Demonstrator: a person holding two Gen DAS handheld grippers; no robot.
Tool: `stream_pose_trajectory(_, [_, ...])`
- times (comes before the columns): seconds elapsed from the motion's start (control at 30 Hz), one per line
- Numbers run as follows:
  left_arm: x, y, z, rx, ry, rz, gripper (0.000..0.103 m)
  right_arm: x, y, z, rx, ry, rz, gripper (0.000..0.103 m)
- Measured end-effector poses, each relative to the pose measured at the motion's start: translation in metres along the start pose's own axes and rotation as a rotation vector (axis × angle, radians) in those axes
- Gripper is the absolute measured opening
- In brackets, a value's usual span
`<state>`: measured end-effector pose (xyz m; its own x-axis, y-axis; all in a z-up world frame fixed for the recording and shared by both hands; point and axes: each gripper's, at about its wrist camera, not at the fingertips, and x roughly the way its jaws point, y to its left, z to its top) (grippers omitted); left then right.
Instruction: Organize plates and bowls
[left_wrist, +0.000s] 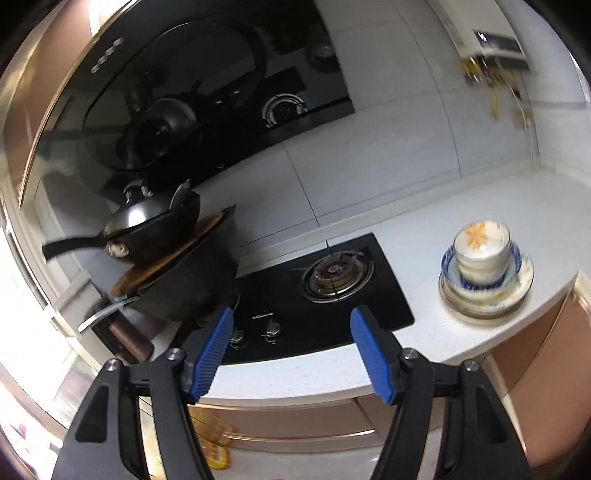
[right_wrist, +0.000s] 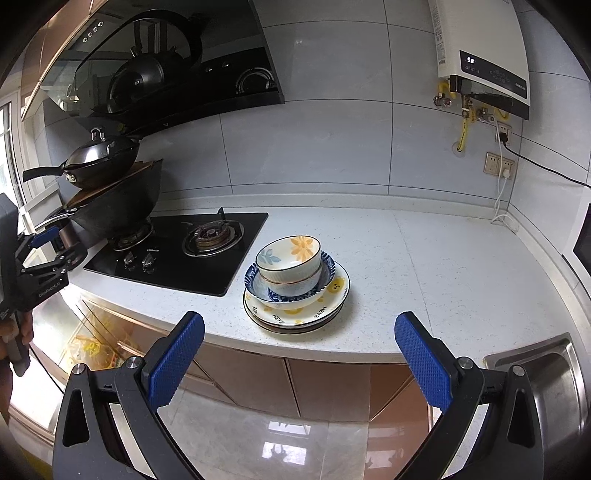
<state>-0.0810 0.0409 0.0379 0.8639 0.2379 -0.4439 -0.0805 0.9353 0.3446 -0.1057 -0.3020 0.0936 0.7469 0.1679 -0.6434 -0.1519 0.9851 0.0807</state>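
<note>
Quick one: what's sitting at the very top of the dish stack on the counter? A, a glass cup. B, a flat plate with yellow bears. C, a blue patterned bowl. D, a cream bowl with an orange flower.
D: the cream bowl with the orange flower tops the stack, nested above another bowl inside the blue patterned bowl, which rests on the printed plates.
</note>
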Motion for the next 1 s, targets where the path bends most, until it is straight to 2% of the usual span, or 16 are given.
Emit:
stream_pose_trajectory(0.13, [-0.002,0.004,-0.002,-0.208,0.027,-0.127,0.065,-0.001,-0.004,0.0,0.003,0.003,-0.015,0.102])
stream_pose_trajectory(0.27, [-0.007,-0.005,0.008,-0.27,0.011,-0.187,0.065,-0.005,-0.01,0.001,0.015,-0.006,-0.032,0.102])
stream_pose_trajectory(0.4, [-0.013,-0.015,0.012,-0.268,-0.005,-0.224,0.065,-0.007,-0.013,-0.001,0.025,-0.008,-0.036,0.102])
stream_pose_trajectory(0.53, [-0.014,-0.023,0.011,-0.264,0.012,-0.263,0.065,-0.008,-0.014,-0.003,0.033,-0.007,-0.039,0.102])
stream_pose_trajectory(0.83, [-0.013,-0.034,0.017,-0.286,0.047,-0.262,0.065,-0.01,-0.013,-0.006,0.04,-0.008,-0.043,0.102])
stream_pose_trajectory(1.0, [-0.009,-0.052,0.01,-0.199,0.1,-0.285,0.065,-0.014,-0.016,-0.01,0.049,-0.005,-0.057,0.102])
